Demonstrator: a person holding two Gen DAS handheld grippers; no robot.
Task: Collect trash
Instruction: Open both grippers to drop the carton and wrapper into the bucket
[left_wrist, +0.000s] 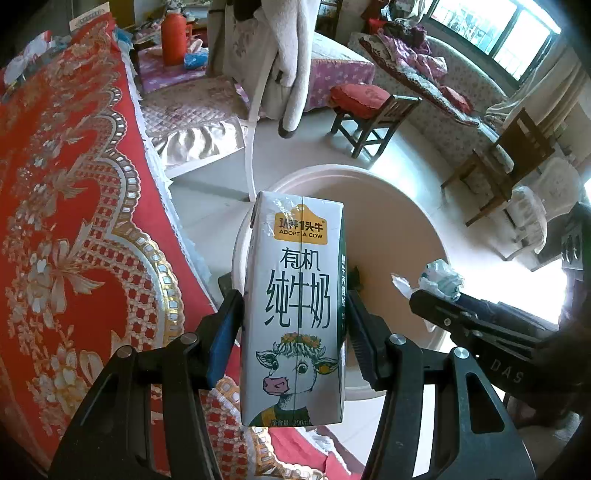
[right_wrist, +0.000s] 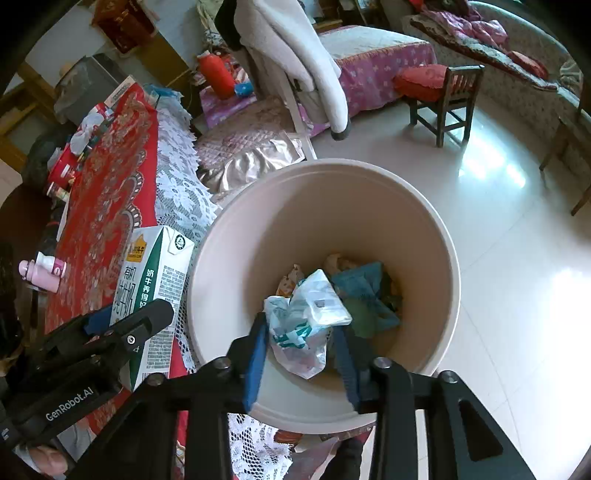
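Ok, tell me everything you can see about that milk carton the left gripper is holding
The milk carton is a small rectangular paperboard box, white on the front with green sides. It carries a yellow "ADOPT A COW" badge, large dark Chinese characters and a cartoon cow wearing a flower crown. It looks intact and uncrushed. The left hand-held gripper holds it upright, its fingers pressing the two narrow sides, just beside the rim of the beige trash bin and above the edge of the red tablecloth.

Both wrist views look down, close over the bin (right_wrist: 452, 273)
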